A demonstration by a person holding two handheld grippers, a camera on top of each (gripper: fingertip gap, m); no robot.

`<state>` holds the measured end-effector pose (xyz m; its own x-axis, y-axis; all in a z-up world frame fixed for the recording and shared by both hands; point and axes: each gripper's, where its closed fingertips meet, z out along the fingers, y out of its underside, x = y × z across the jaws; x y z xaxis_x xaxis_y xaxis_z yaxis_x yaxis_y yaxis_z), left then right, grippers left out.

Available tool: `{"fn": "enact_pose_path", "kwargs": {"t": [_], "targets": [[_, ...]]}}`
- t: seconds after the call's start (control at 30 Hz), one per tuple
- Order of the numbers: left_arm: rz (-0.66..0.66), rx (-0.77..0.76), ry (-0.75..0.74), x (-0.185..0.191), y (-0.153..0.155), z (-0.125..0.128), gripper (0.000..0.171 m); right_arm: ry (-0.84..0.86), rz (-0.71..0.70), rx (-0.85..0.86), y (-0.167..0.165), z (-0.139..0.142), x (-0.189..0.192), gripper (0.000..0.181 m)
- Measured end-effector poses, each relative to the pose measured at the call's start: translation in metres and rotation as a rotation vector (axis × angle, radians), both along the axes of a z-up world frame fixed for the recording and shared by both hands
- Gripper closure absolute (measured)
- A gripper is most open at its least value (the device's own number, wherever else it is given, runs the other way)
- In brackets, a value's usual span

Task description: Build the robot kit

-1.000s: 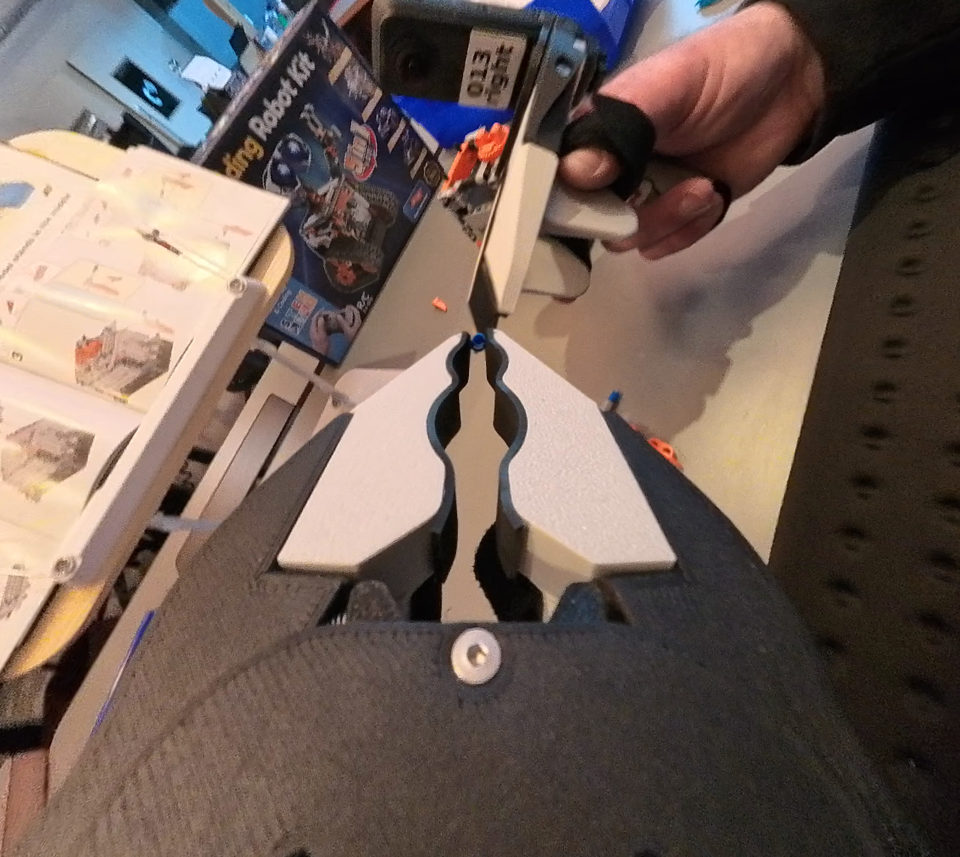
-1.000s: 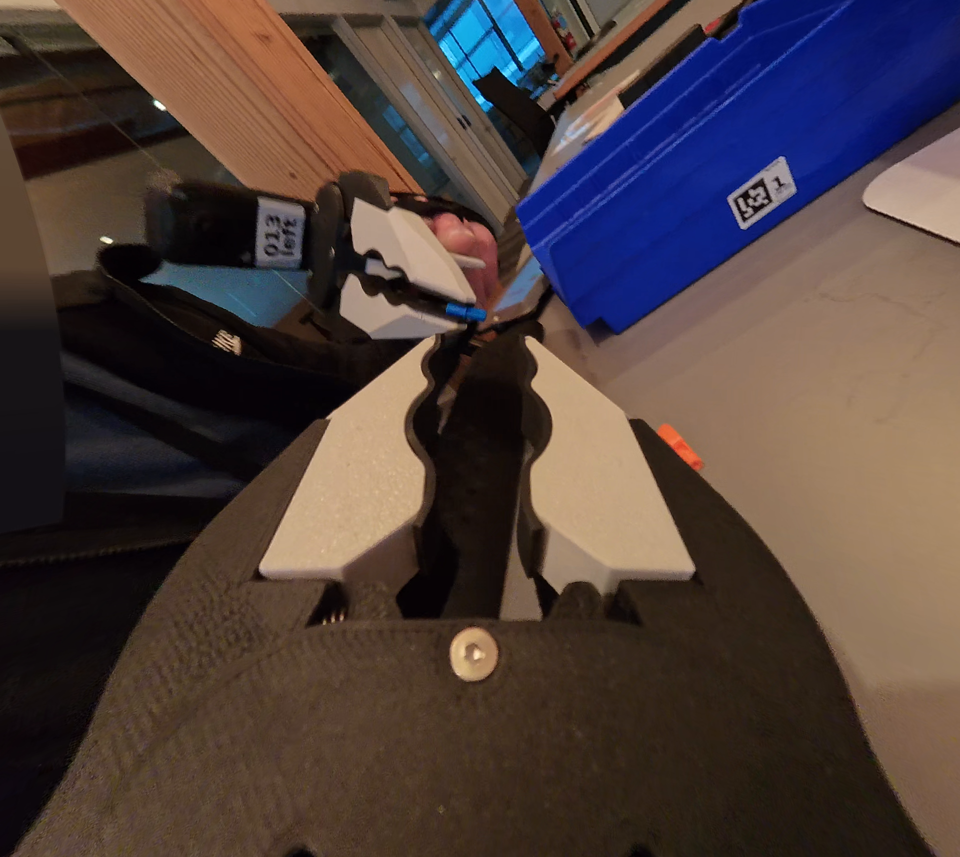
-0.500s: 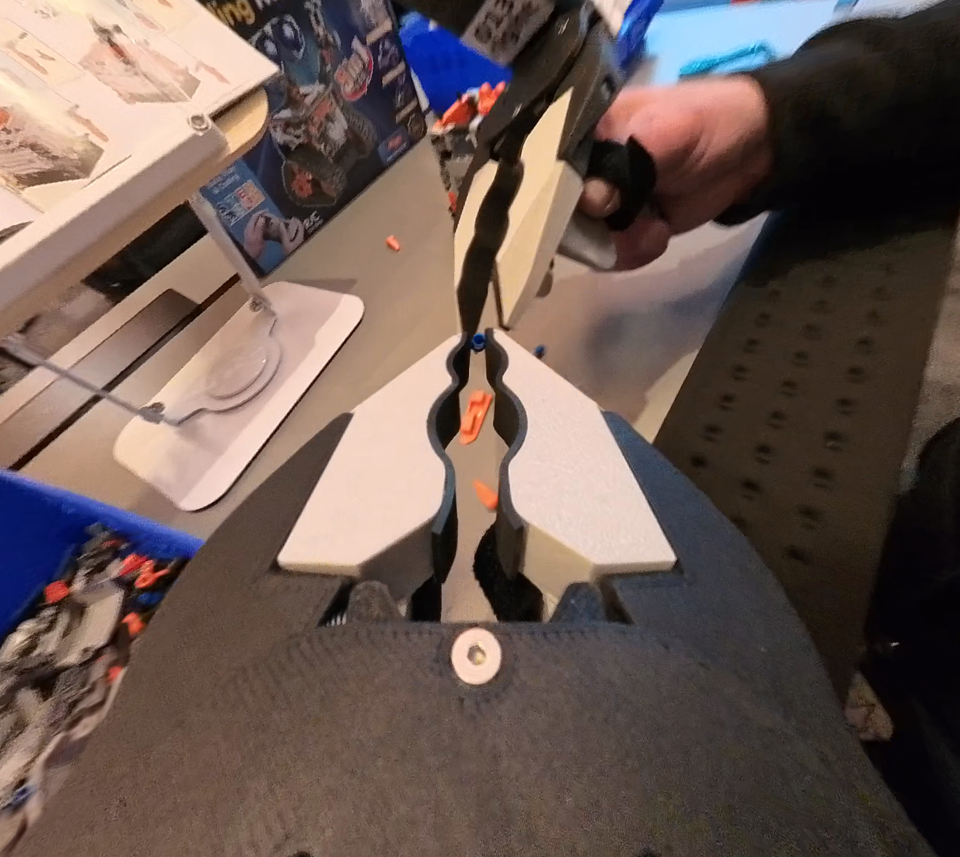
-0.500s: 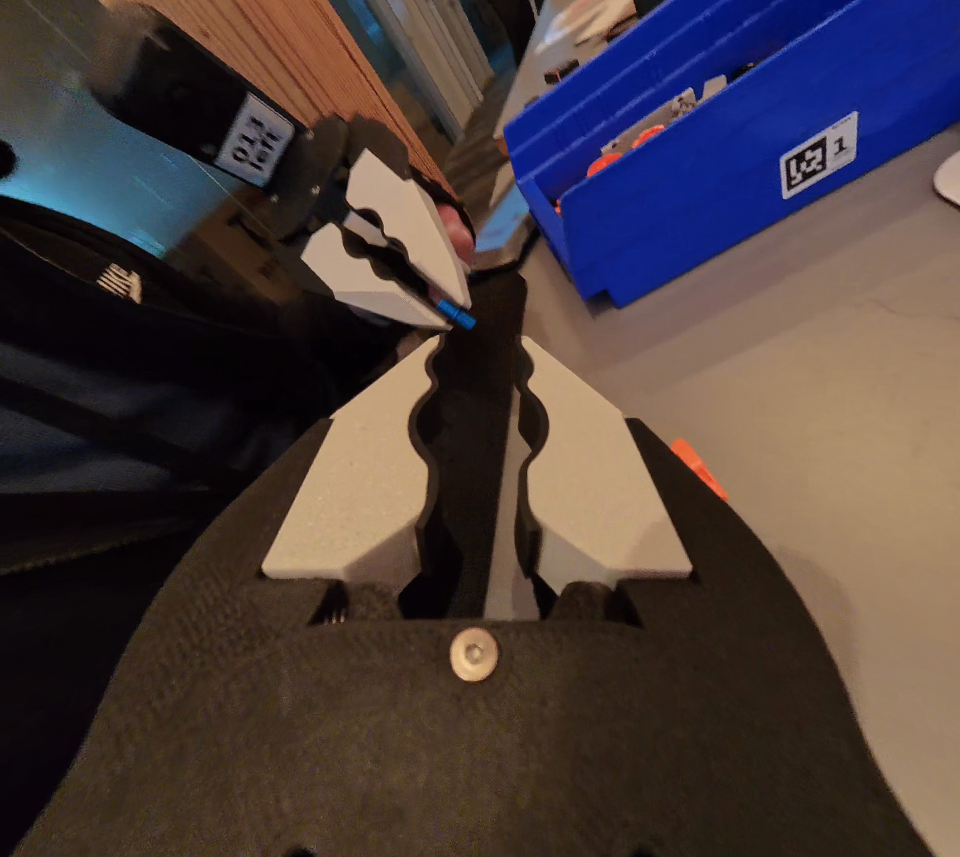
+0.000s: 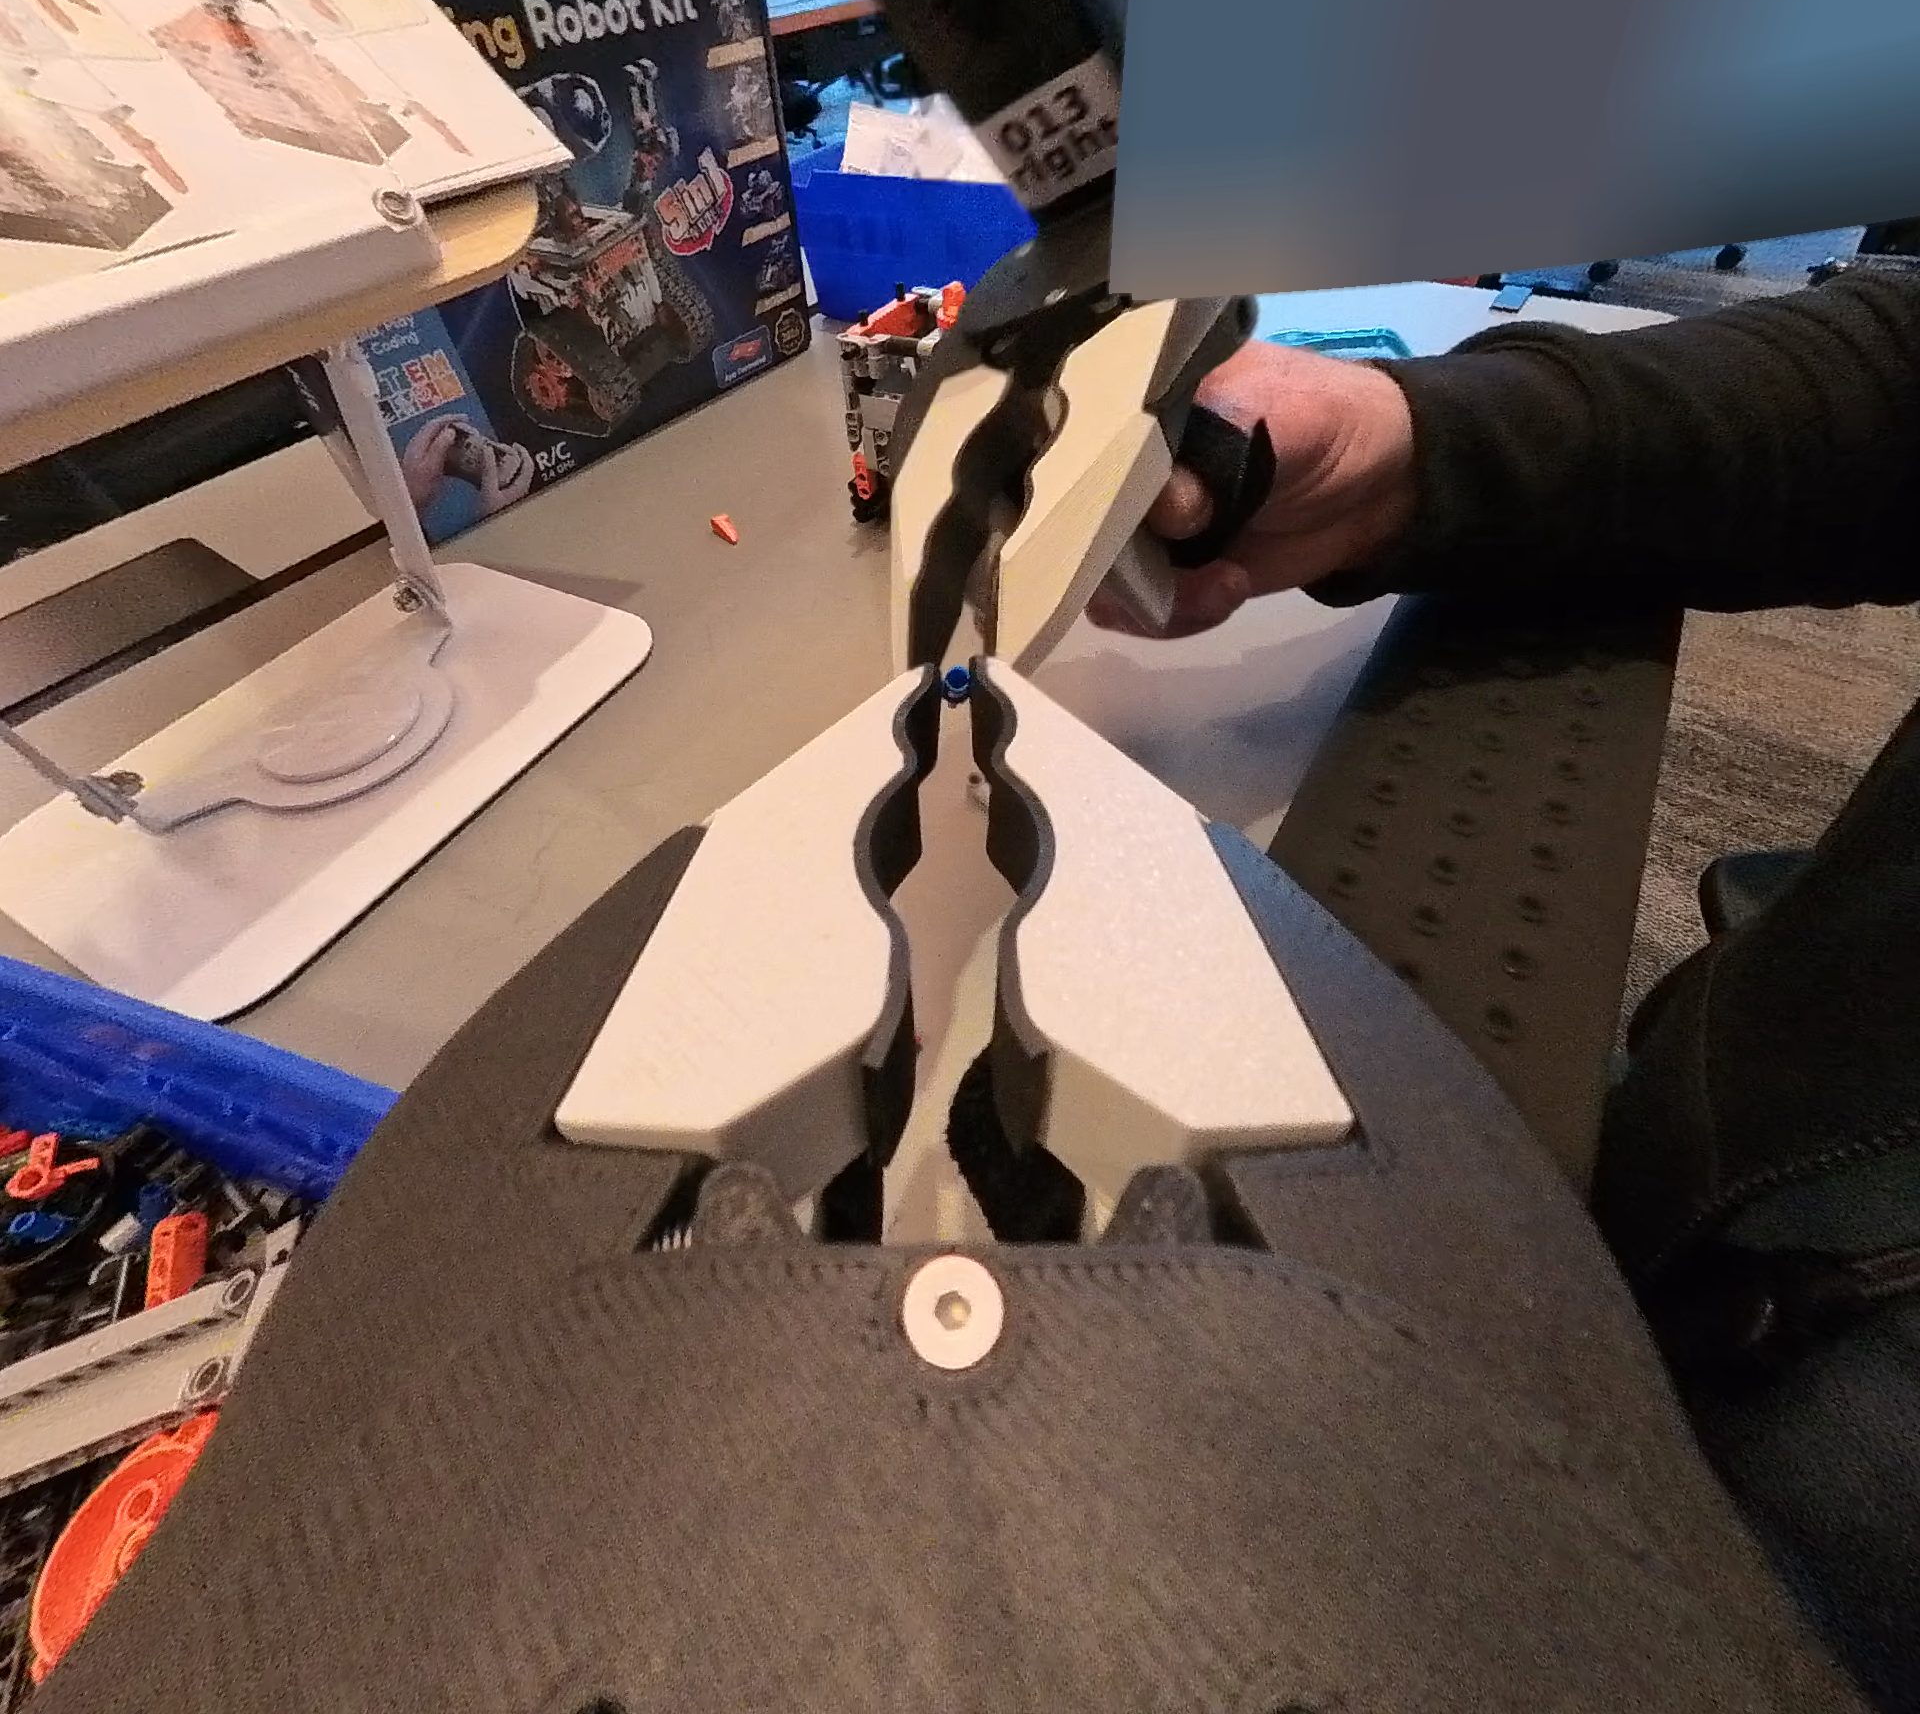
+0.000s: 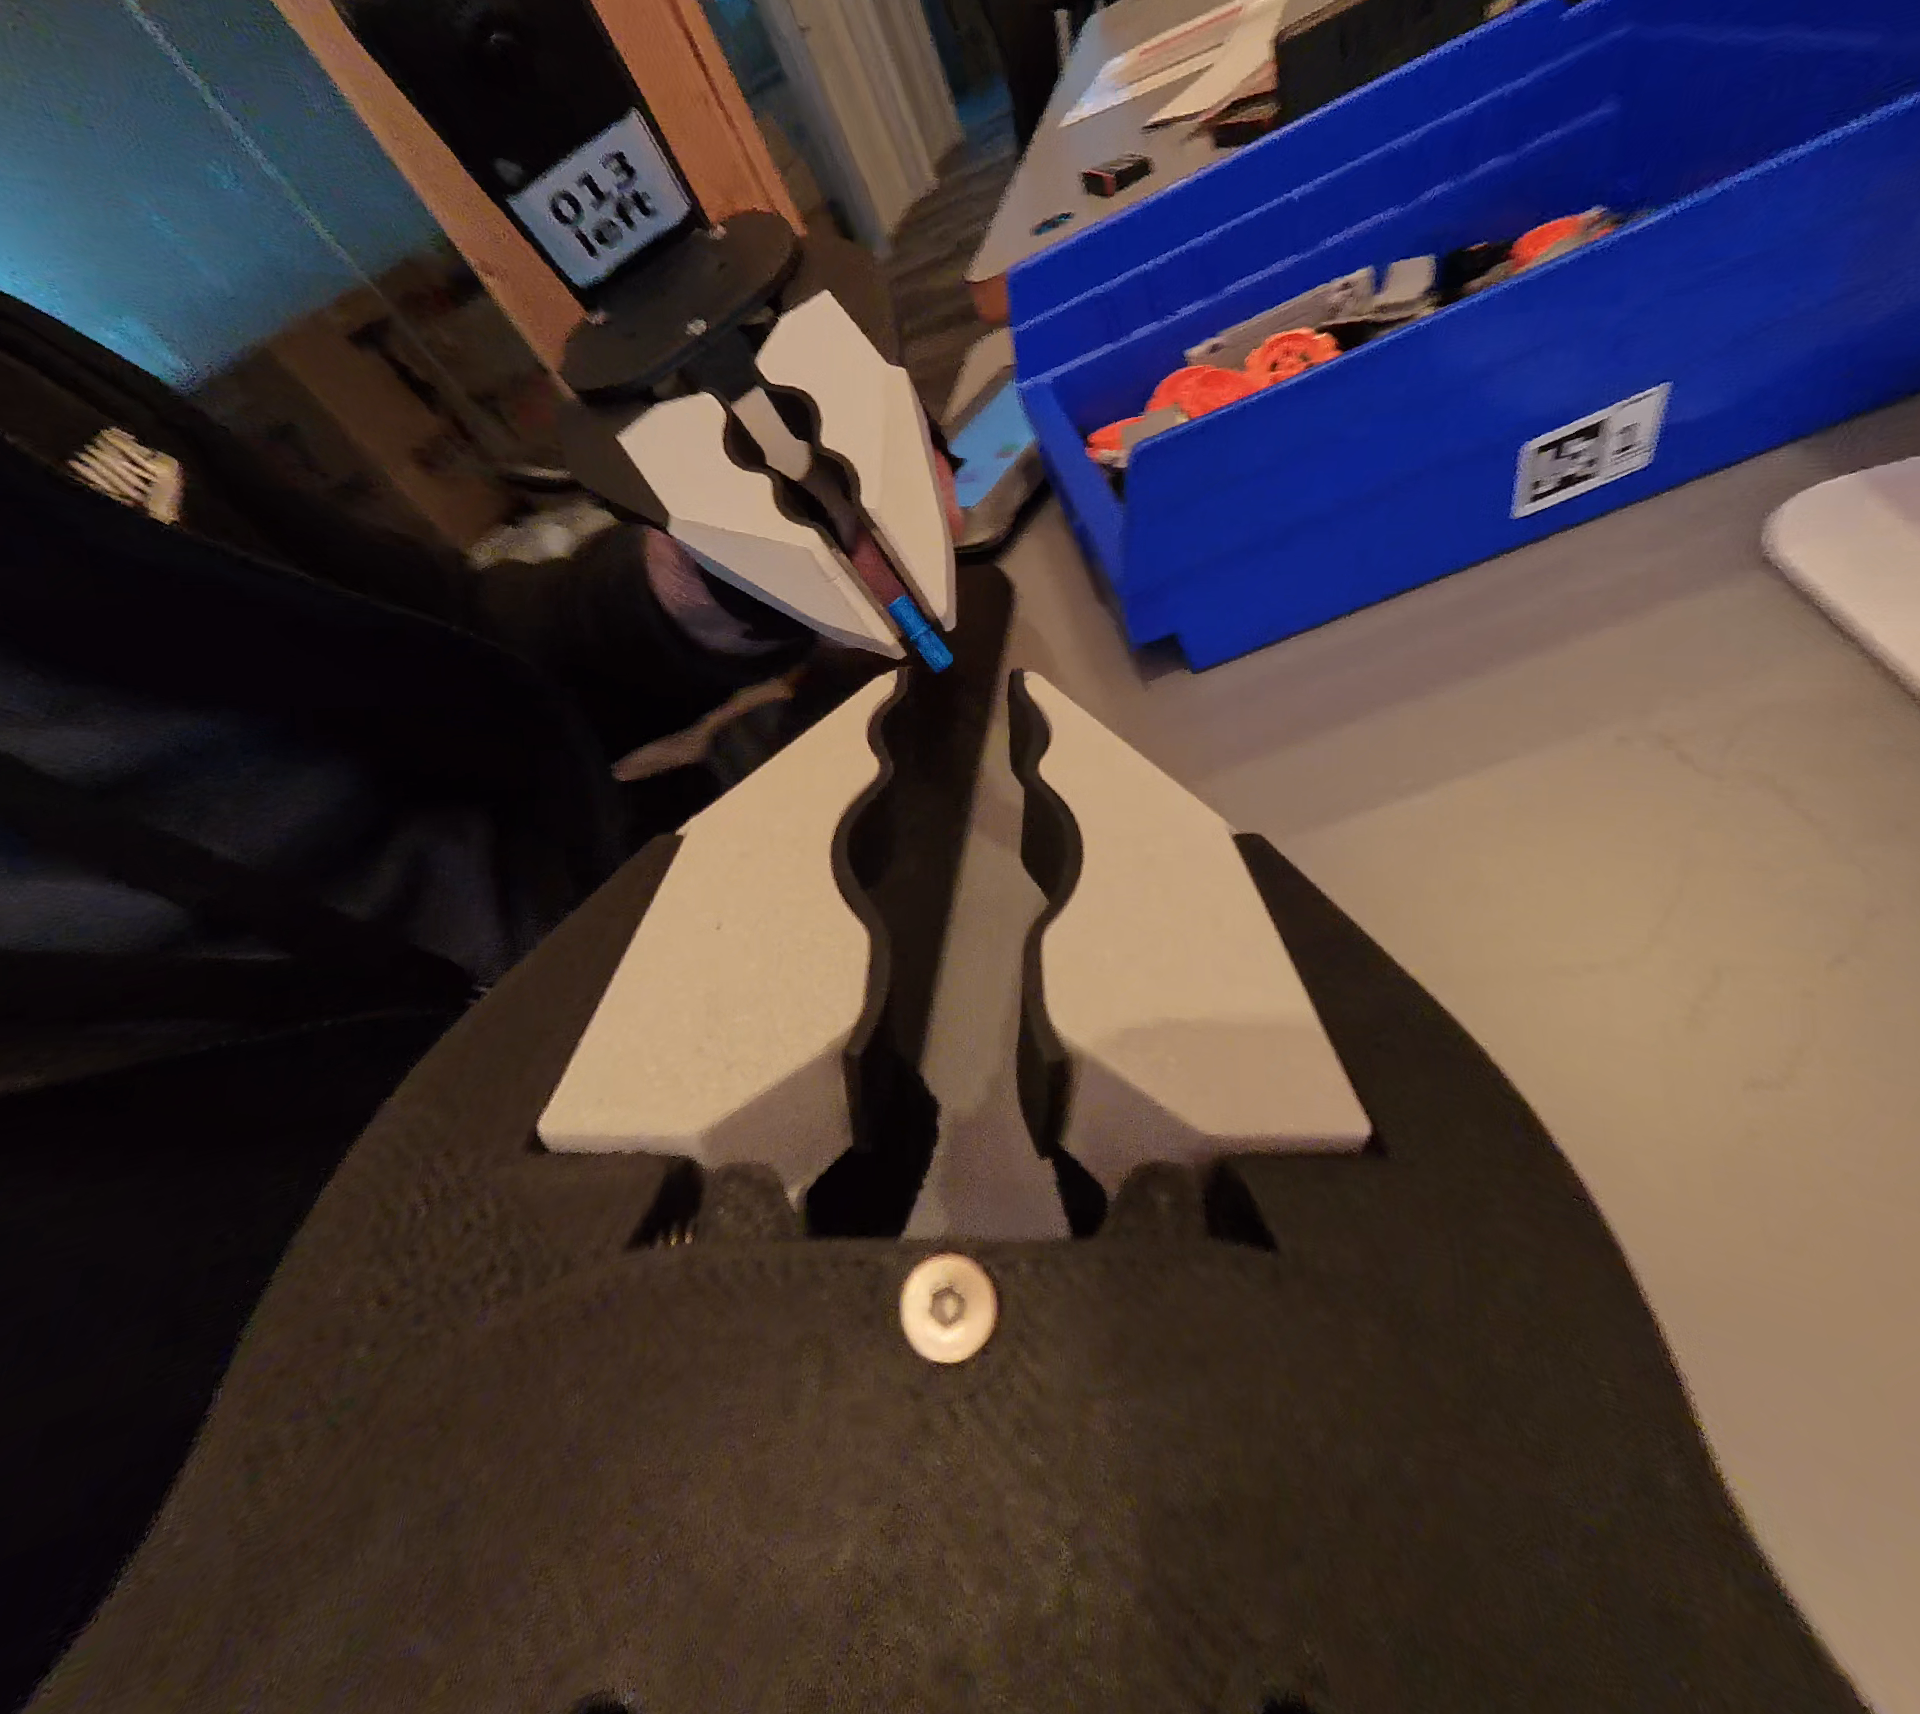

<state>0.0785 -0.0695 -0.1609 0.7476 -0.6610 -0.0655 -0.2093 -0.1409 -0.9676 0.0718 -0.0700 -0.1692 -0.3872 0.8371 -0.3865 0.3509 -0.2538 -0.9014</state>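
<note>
Grey tabletop [image 5: 748, 625] fills the middle of my left wrist view, and on it I see, largest first, a white book stand [image 5: 312, 729] at the left carrying an open instruction booklet [image 5: 208, 33], a printed kit box [image 5: 623, 230] behind it at upper centre, and a blue bin [image 6: 1558, 334] of orange and grey parts, which sits at the right of my right wrist view. My right hand [image 5: 1299, 469] comes in from the right edge of the left view, sleeve level, wrapped round the handle so that the right gripper [image 5: 951, 646] points steeply down toward frame centre. Its jaws stand open by a narrow gap with nothing between them, the tips just beside the left tool's tips. My left gripper [image 5: 956, 682] angles forward over the table edge, jaws nearly together and pinching a small blue pin [image 6: 923, 630], which pokes out past the tips. A partly built grey and orange model [image 5: 883, 386] stands beyond, with a loose orange piece [image 5: 725, 528] lying near it.
</note>
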Motion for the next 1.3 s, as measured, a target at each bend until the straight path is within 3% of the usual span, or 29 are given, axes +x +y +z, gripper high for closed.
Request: {"fn": "enact_pose_path", "kwargs": {"t": [0.07,0.27,0.6,0.8,1.07,1.3], "targets": [[-0.003,-0.008,-0.006,0.001,0.001,0.000,0.168,0.004,-0.036,0.103,0.005,0.000,0.002,0.169],[0.022,-0.027,-0.005,-0.005,0.006,0.001,0.168,-0.022,-0.086,0.189,0.012,-0.004,0.006,0.173],[0.137,-0.116,0.184,-0.027,0.003,-0.028,0.168,-0.170,-0.126,0.213,0.030,-0.038,0.009,0.169],[0.108,-0.250,0.313,-0.020,-0.009,-0.066,0.168,-0.223,-0.099,0.294,0.023,-0.052,0.000,0.168],[0.030,-0.414,0.636,0.003,-0.008,-0.129,0.167,-0.246,-0.122,0.279,0.031,-0.058,0.006,0.169],[-0.006,-0.403,0.646,0.013,-0.004,-0.129,0.153,-0.250,-0.115,0.249,0.033,-0.059,0.012,0.168]]}}
